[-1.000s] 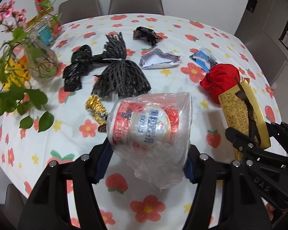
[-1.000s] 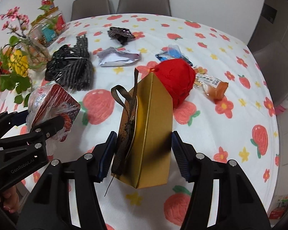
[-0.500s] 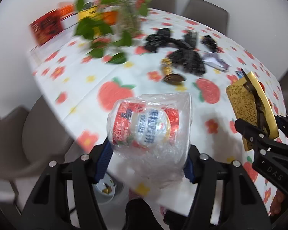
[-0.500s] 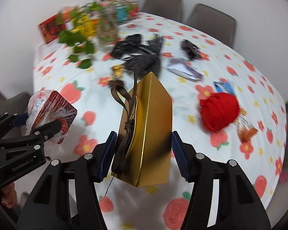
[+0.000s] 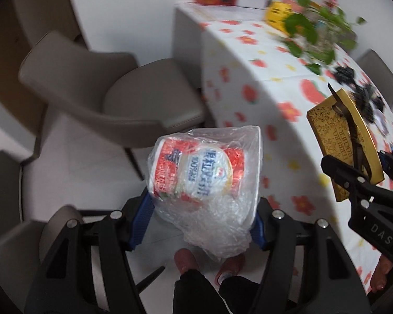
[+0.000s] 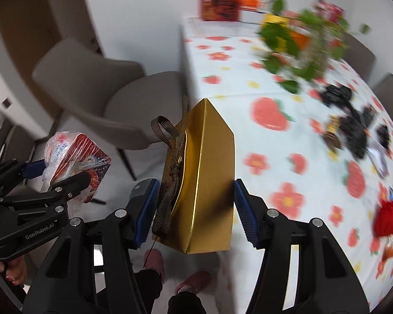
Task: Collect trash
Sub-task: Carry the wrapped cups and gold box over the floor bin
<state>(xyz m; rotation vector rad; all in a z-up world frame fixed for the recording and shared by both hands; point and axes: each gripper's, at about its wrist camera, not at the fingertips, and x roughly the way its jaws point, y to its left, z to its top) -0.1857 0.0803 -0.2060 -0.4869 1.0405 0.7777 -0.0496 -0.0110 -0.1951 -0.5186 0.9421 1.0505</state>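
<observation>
crinkly plastic-wrapped cup (image 5: 196,175); glossy gold box (image 6: 204,185).

- Right tongs (image 5: 380,180), body side, seen from the left wrist camera: white letters "DAS".
- Left tongs (image 6: 63,180), body side, seen from the right wrist camera: white lettering "GenRobot.AI".
- Gold box (image 5: 345,141), embossed lid: "FERRERO ROCHER", partly hidden by the brown ribbon (image 5: 353,136); other fine embossing too small to read.
- Red-and-white cup (image 5: 196,172) in a clear plastic bag (image 5: 222,214), white lid: blue Chinese characters, not legible through the film, and "100%".
- Red box (image 6: 220,5) at the far worktop end: dark print, blurred, unreadable.
</observation>
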